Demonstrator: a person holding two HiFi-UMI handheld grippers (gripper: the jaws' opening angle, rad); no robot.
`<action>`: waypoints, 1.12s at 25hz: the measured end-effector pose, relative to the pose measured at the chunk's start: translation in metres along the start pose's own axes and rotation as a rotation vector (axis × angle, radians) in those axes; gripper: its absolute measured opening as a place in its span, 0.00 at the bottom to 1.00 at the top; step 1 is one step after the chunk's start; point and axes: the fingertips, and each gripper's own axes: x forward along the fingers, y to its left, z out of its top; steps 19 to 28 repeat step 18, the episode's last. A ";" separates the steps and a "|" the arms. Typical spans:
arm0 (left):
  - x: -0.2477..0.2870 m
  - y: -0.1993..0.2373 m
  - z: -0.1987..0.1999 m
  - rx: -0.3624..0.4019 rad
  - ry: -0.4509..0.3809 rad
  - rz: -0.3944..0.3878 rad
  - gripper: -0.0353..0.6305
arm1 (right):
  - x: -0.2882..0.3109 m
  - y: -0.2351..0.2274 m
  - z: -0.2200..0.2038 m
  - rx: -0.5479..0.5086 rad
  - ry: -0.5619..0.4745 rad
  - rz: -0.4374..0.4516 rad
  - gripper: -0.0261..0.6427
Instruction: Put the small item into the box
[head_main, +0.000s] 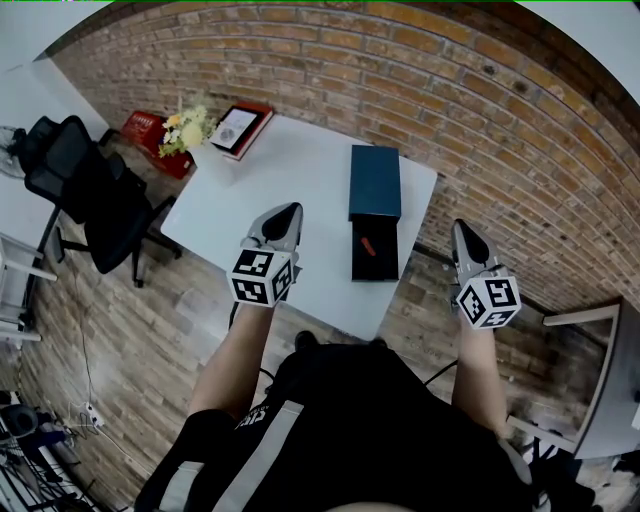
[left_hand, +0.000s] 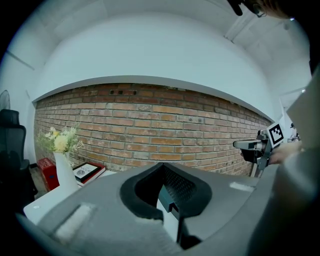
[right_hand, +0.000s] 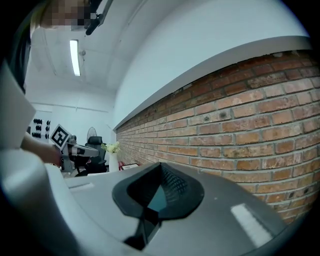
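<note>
Two hand-held grippers (head_main: 288, 212) (head_main: 463, 230) — both closed, one box (head_main: 384, 266), one small item (head_main: 368, 246) inside

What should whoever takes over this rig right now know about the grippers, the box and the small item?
Left gripper: shut, empty, held over the near side of the white table.
Right gripper: shut, empty, off the table's right edge.
Small red item: lying in the open black box; a teal part adjoins the box's far end.
Done: the item is in.
Left: perhaps closing the box.
</note>
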 end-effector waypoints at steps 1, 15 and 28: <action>0.000 -0.003 0.002 0.007 -0.001 -0.006 0.06 | 0.000 0.001 -0.001 0.005 0.001 0.004 0.04; 0.001 -0.014 0.007 -0.001 -0.005 -0.035 0.06 | 0.002 0.013 -0.002 0.036 0.009 0.038 0.04; 0.001 -0.015 0.008 0.000 -0.008 -0.038 0.06 | 0.003 0.015 -0.003 0.044 0.008 0.043 0.04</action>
